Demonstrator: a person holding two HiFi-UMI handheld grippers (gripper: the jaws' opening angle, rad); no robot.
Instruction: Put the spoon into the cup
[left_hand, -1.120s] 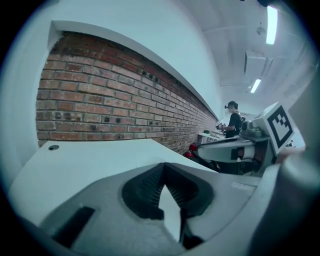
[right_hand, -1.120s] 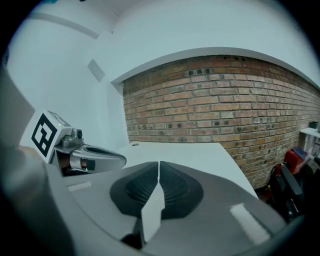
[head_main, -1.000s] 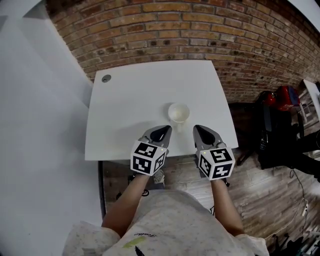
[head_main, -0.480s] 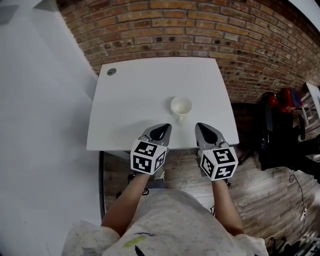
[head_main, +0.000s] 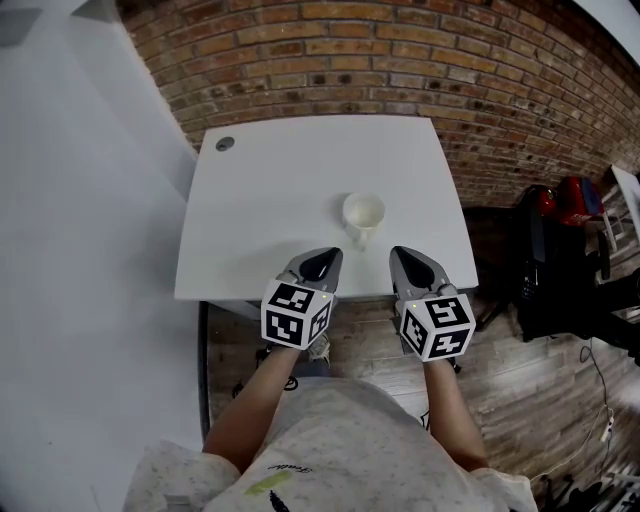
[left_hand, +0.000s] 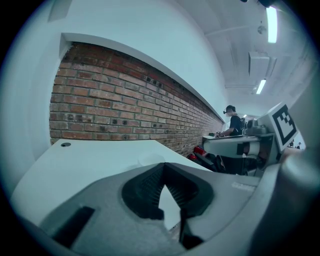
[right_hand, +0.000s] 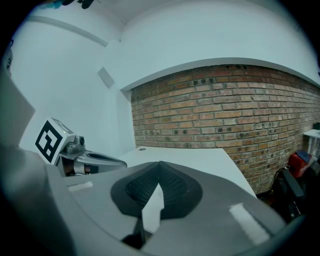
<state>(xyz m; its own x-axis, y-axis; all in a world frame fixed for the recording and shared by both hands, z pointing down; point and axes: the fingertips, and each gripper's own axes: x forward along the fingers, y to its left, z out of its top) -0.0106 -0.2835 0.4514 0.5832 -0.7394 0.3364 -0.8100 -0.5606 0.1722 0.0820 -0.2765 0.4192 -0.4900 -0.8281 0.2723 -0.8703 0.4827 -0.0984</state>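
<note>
A white cup (head_main: 362, 212) stands on the white table (head_main: 280, 200), right of its middle and toward the near edge. A small pale piece (head_main: 362, 239) sticks out from the cup's near side; I cannot tell whether it is a handle or the spoon. No spoon shows clearly in any view. My left gripper (head_main: 325, 258) hovers at the table's near edge, left of the cup, jaws shut and empty (left_hand: 163, 166). My right gripper (head_main: 408, 258) sits right of the cup at the same edge, also shut on nothing (right_hand: 160, 164).
A round grommet hole (head_main: 224, 144) marks the table's far left corner. A brick wall (head_main: 400, 60) runs behind the table. Black bags and a red object (head_main: 560, 240) lie on the wooden floor to the right. A person (left_hand: 231, 120) stands far off in the left gripper view.
The head camera shifted slightly, so the table sits a little further right in the frame. Both grippers and the cup keep their places.
</note>
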